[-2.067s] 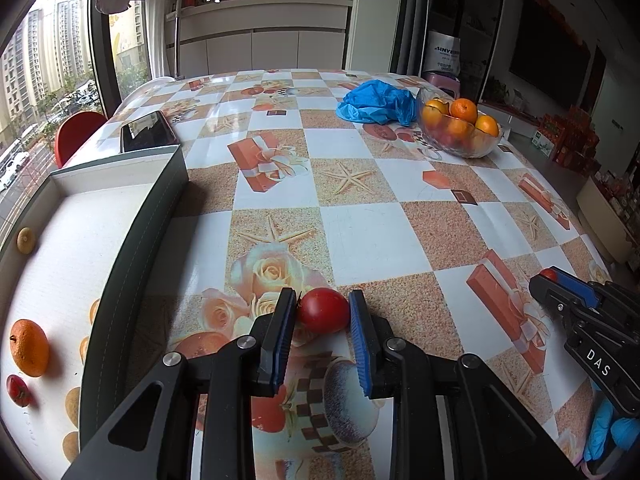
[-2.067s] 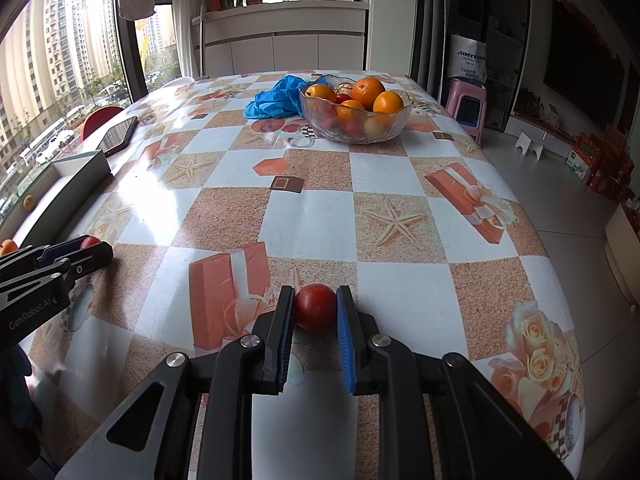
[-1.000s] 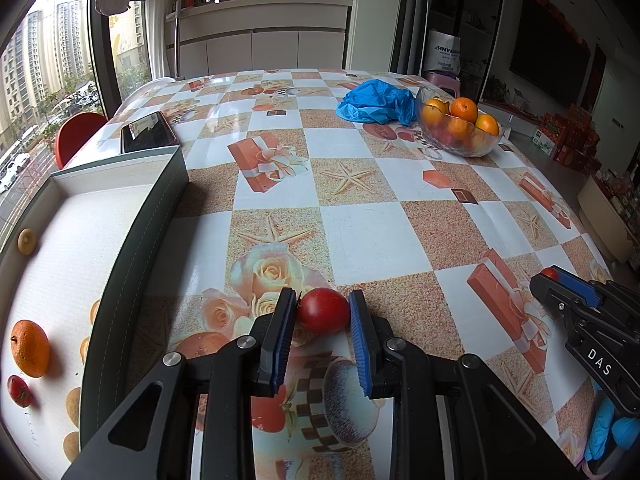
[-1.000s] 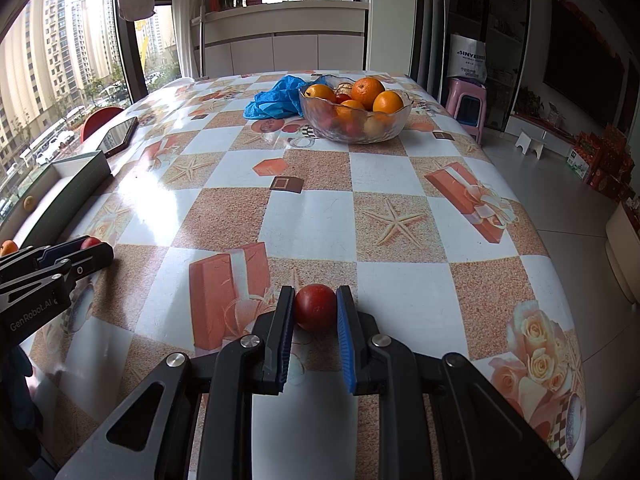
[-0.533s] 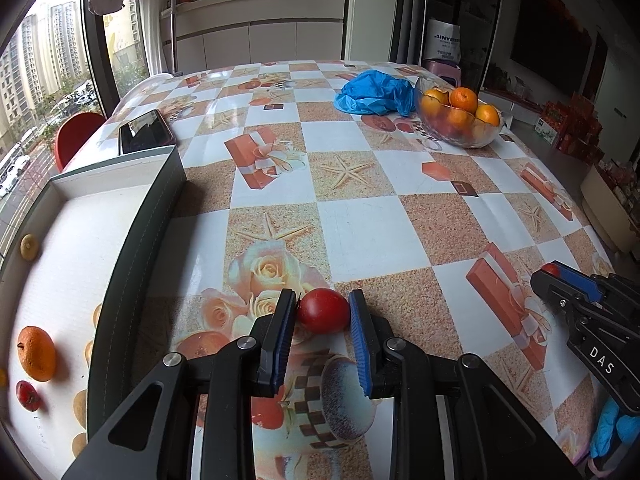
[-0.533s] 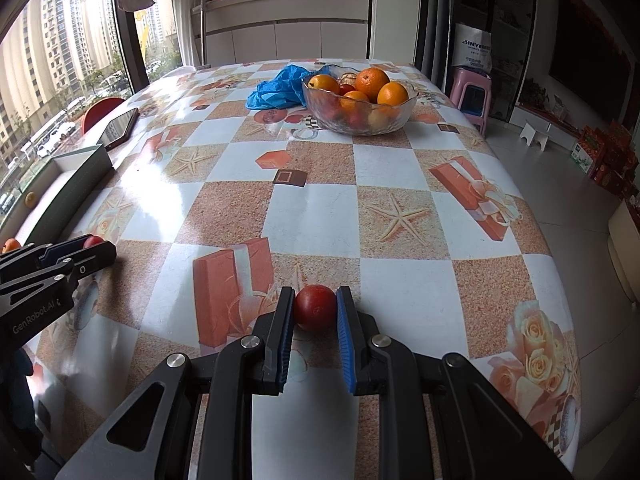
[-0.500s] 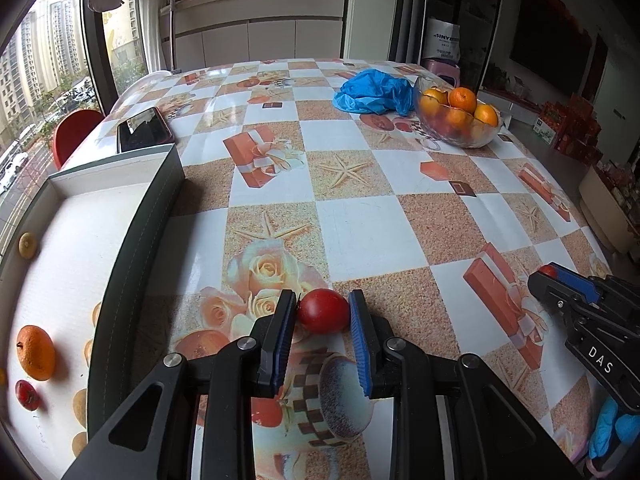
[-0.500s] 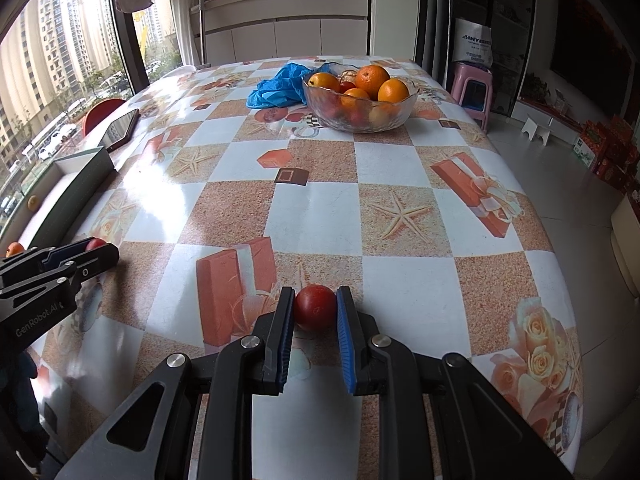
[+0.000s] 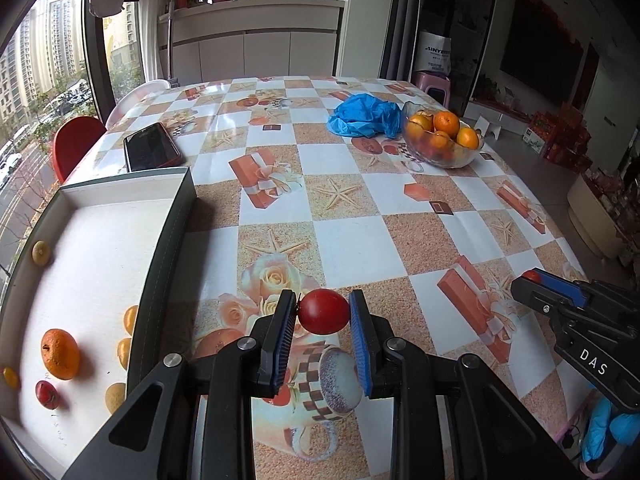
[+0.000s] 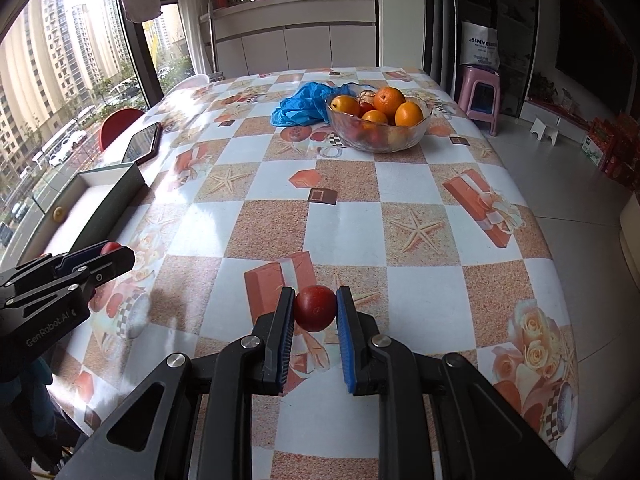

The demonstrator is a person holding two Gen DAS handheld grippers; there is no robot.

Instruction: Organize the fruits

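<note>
Red, round fruit (image 9: pixel 323 311) at lower centre is clamped in the left gripper (image 9: pixel 323 320), another fruit (image 10: pixel 315 307) in the right gripper (image 10: pixel 315 316); smooth skins may slip above the table (image 9: pixel 348 236).

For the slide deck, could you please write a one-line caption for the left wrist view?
Left claw grips a red fruit above the patterned table, beside a white tray holding fruit.

box (image 9: pixel 168 240): left side cut off | bowl (image 10: pixel 380 136): lower fruit obscured
</note>
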